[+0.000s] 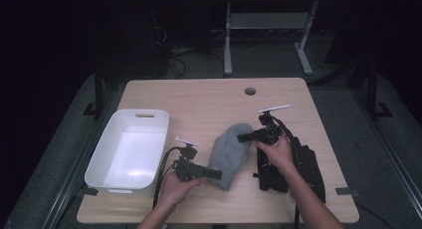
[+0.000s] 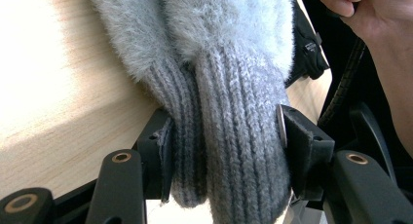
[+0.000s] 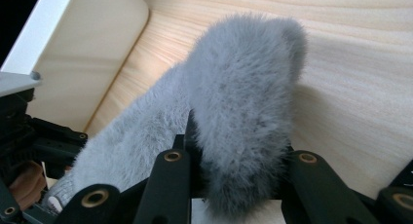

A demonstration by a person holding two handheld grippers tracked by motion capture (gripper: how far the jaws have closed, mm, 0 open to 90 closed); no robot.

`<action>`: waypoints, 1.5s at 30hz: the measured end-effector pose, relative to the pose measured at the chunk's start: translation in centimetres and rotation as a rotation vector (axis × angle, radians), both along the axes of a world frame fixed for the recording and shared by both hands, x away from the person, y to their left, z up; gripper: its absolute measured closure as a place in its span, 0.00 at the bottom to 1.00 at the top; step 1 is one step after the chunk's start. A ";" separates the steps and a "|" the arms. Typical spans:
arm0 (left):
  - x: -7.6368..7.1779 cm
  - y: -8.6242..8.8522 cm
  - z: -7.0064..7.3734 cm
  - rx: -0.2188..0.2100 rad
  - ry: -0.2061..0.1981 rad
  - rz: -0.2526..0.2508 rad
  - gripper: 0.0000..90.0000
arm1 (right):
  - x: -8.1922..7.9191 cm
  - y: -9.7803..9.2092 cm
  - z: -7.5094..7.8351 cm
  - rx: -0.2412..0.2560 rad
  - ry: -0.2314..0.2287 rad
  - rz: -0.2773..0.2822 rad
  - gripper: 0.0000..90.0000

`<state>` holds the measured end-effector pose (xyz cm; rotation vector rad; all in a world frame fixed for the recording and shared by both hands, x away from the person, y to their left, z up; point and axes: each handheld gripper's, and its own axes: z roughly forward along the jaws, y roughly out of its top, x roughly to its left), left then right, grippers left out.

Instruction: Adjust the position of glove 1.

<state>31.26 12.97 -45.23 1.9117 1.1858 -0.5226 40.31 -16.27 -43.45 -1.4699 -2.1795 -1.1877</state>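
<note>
On the wooden desk [image 1: 199, 102] a grey mitten [image 1: 230, 154] lies between the two grippers. The left gripper [image 1: 213, 173] touches its lower cuff end, and the right gripper [image 1: 244, 137] touches its upper edge. A white tub [image 1: 128, 152] stands at the left side. Black gloves [image 1: 291, 169] lie under the right hand [image 1: 276, 152].

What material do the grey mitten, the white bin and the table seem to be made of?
Grey mitten: soft fuzzy fabric, probably fleece or faux fur, with a ribbed knit cuff; the pile and the knit ribs show.
White bin: likely plastic; smooth, slightly glossy, with moulded rounded corners.
Table: light wood or wood-look laminate; grain lines show and the finish is matte.
</note>
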 end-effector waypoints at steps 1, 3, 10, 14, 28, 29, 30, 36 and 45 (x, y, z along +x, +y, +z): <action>0.0 0.1 0.2 -0.001 0.003 -0.005 0.50 | 0.0 0.1 0.2 0.001 -0.004 -0.001 0.80; 0.0 0.2 0.3 0.001 0.001 -0.010 0.50 | 0.0 0.1 0.3 0.002 -0.002 0.000 0.80; -0.1 0.5 1.2 0.010 -0.034 -0.010 0.50 | -0.2 0.2 1.1 0.032 -0.002 -0.005 0.80; -0.3 0.6 1.7 -0.003 -0.046 -0.005 0.50 | -0.1 0.3 2.0 0.034 -0.020 0.001 0.80; -1.2 1.5 5.3 -0.024 -0.123 0.005 0.49 | -0.5 0.9 6.2 0.087 -0.069 0.010 0.80; -1.3 1.7 5.8 -0.023 -0.132 0.003 0.49 | -0.5 1.0 6.8 0.100 -0.072 0.012 0.80; -1.3 1.7 5.8 -0.023 -0.132 0.003 0.49 | -0.5 1.0 6.8 0.100 -0.072 0.012 0.80; -1.4 2.4 7.2 -0.028 -0.158 0.005 0.49 | -0.2 1.6 8.2 0.119 -0.080 0.022 0.80; -1.5 4.0 8.8 -0.046 -0.175 0.024 0.49 | 0.2 3.0 10.0 0.144 -0.084 0.041 0.80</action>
